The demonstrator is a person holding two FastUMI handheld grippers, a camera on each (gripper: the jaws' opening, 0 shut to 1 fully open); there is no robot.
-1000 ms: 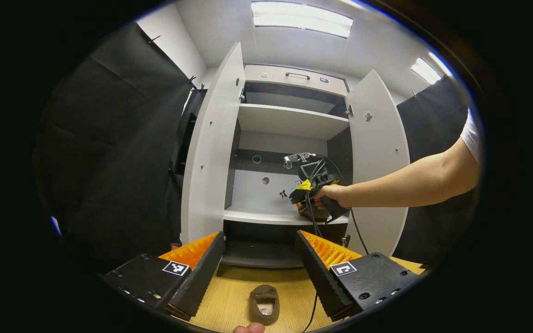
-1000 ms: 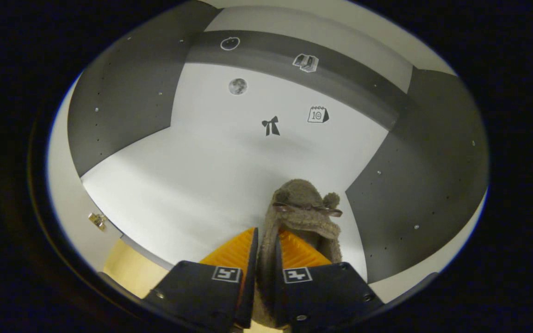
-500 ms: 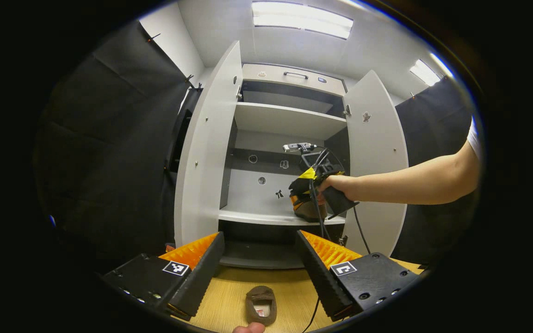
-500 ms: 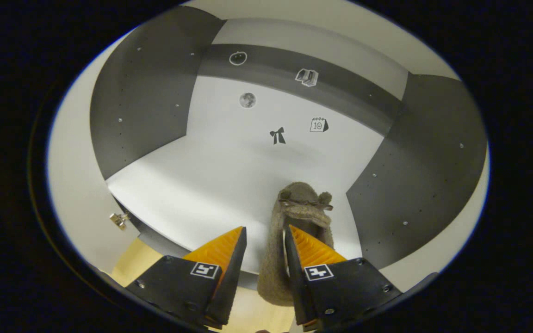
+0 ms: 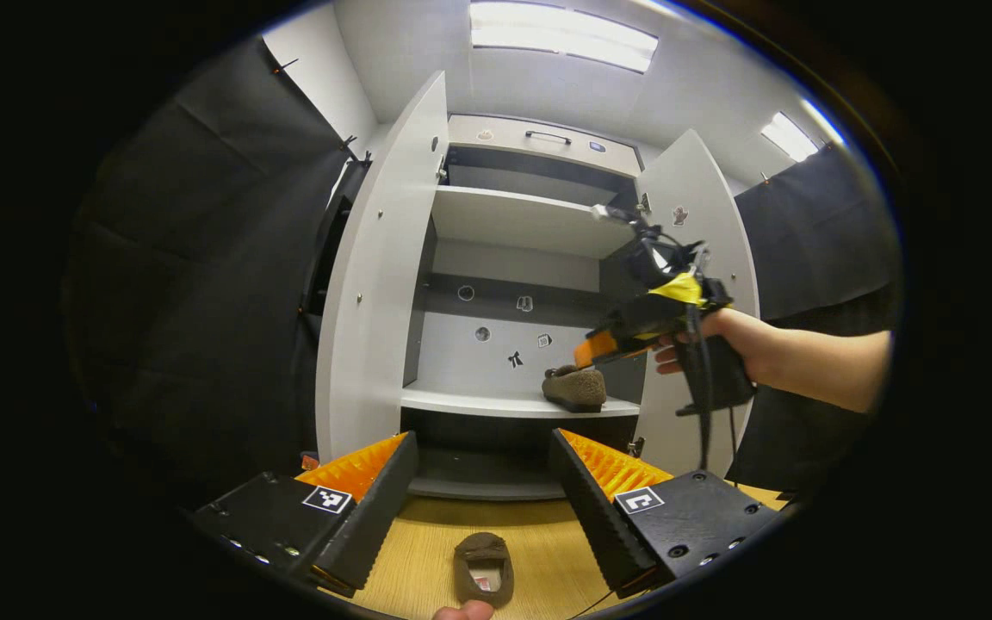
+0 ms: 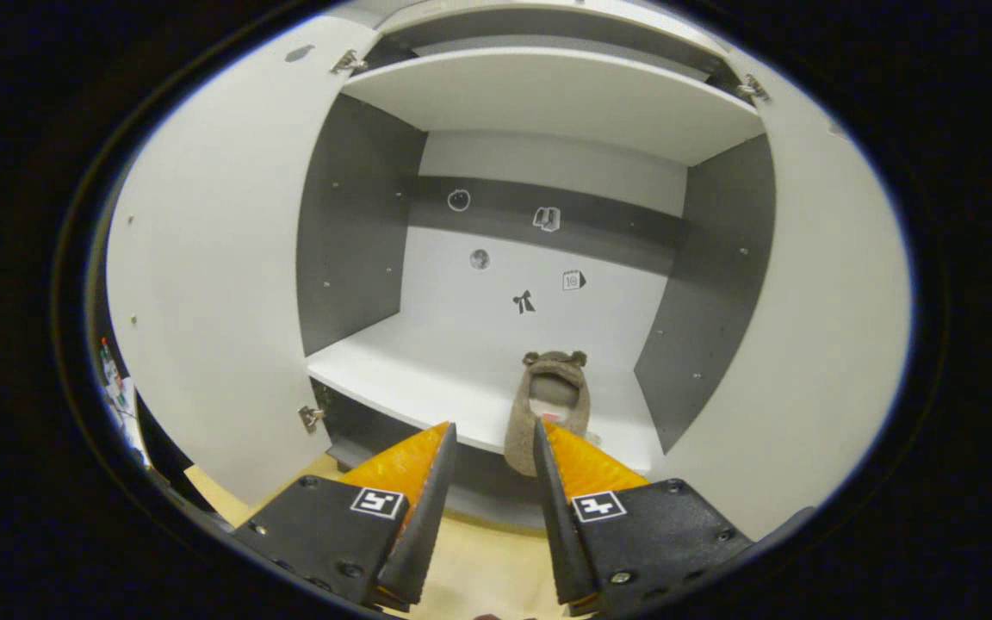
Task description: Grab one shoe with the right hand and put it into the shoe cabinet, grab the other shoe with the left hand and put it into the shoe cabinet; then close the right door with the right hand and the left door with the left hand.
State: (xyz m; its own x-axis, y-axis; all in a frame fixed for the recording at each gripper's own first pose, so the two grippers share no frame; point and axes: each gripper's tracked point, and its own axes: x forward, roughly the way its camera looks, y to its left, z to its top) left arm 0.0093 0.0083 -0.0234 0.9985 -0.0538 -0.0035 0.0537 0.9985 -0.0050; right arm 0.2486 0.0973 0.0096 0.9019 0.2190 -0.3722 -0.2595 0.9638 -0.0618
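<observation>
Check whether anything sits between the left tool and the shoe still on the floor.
Nothing visible does. The left tool is open, and the second shoe lies on bare wooden floor just ahead between its fingers. The first shoe sits apart on the cabinet shelf.

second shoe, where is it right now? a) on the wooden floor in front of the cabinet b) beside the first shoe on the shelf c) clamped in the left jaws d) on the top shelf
a: in the left gripper view the second shoe lies on the wooden floor below the open left gripper, while the first shoe sits alone on the cabinet's middle shelf.
</observation>
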